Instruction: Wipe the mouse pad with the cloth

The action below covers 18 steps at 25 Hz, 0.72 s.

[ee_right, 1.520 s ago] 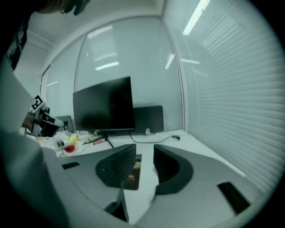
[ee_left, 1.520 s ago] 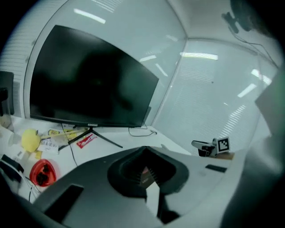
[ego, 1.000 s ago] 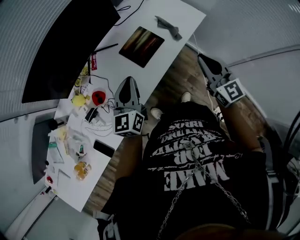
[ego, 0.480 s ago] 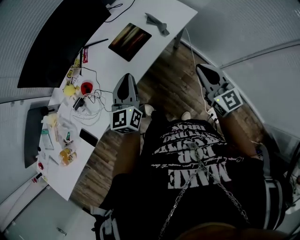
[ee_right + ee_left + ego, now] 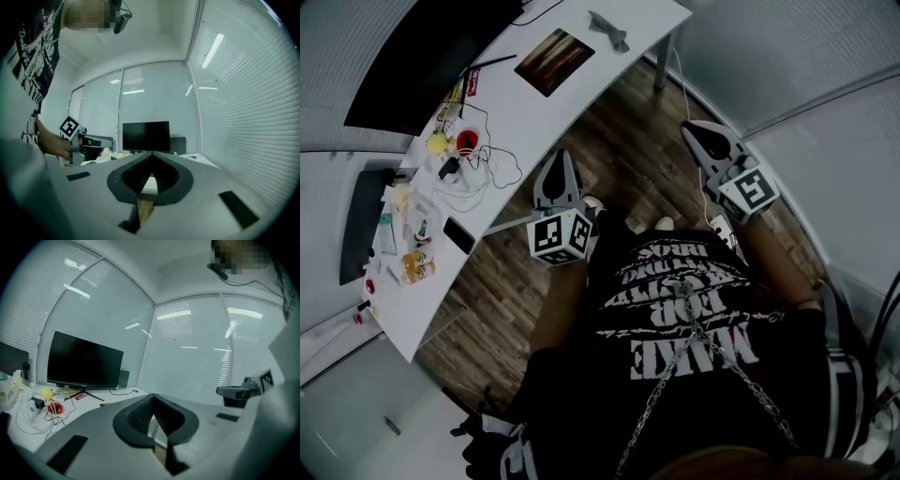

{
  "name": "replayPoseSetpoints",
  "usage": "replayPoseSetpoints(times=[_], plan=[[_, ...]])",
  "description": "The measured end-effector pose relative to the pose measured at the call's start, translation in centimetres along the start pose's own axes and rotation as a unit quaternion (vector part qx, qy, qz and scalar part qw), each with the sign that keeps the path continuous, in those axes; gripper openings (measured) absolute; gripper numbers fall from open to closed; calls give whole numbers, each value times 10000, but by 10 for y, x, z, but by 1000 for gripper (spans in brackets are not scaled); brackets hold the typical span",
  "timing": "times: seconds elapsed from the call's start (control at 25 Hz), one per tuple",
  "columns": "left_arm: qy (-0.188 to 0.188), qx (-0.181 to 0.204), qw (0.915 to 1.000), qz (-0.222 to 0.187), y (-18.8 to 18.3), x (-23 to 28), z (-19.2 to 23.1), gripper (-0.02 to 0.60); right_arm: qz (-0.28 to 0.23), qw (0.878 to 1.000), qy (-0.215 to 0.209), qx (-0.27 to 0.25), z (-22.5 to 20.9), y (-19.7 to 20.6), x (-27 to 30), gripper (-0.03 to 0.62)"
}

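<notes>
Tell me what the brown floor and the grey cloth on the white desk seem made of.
Brown plank floor: wood or laminate, matte; plank seams and grain show. Crumpled grey cloth: probably soft matte fabric; it lies in folds.

Left gripper [image 5: 564,161], right gripper [image 5: 694,132]: jaws together, empty.

A person wears a black T-shirt [image 5: 694,281] printed with bold white lettering, with a silver chain [image 5: 687,317] across the front and pale shoes [image 5: 662,223]. The left gripper [image 5: 562,157] and right gripper [image 5: 694,129] are matt grey, taper to narrow tips around dark ribbed inner pads, and each carry a white cube [image 5: 560,239] with black square markers.
</notes>
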State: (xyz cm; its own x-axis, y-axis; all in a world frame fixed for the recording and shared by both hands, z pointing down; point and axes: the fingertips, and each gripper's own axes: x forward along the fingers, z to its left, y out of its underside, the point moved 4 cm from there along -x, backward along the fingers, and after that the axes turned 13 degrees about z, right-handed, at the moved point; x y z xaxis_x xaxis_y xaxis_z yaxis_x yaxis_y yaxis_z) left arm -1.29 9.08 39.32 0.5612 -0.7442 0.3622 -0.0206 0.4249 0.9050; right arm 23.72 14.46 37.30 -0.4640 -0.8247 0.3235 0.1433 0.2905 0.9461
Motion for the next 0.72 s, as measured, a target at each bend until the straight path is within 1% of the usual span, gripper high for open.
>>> replayPoseSetpoints(times=[0.12,0.32,0.4,0.52,0.72], plan=[[-47,33,10000,-50,4,-13,-5,6,-100,9999,-39,3,4,2,-4,0],[-75,84,9998,-183,5,-29,-4,6,-299,9994,-46,-150,13,3,-11,0],[-42,101,9998,-191,3,-32,-5,6,-309,9994,-13,-123,14,5,-13,0],[-10,140,9997,-202,-3,-34,-3,6,-309,9995,39,-3,16,-4,-12,1],[3,135,9998,-170,-10,-36,-1,6,-265,9996,8,-24,18,-14,-10,0]])
